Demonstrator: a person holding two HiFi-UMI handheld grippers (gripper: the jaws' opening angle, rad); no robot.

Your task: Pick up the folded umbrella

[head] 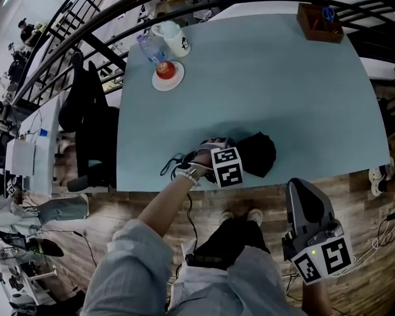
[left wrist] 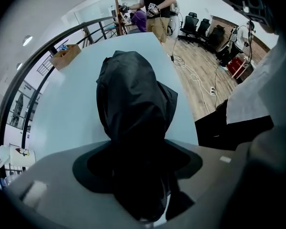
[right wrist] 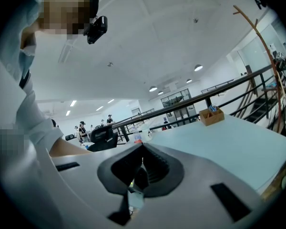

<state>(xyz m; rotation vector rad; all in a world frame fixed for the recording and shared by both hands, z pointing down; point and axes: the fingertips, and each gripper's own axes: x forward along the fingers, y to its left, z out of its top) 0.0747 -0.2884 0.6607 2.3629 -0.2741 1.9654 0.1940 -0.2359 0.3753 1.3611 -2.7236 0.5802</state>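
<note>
The folded umbrella (head: pixel 257 153), black and bunched, lies near the front edge of the pale blue table (head: pixel 283 91). My left gripper (head: pixel 218 151) points steeply down over the umbrella's left end. In the left gripper view the umbrella (left wrist: pixel 133 104) runs away from the camera and its near end fills the gap of the left gripper (left wrist: pixel 138 175). The jaws stand wide on either side of it and I see no pad pressing on it. My right gripper (head: pixel 299 188) hangs off the table, over the wooden floor. In its own view the right gripper (right wrist: pixel 142 163) has its ribbed pads together with nothing between them.
At the table's far left stand a white plate with a red fruit (head: pixel 168 73), a water bottle (head: pixel 148 45) and a white jar (head: pixel 176 38). A wooden box (head: pixel 319 22) sits at the far right corner. A black chair (head: pixel 85 110) stands left of the table, a dark railing behind it.
</note>
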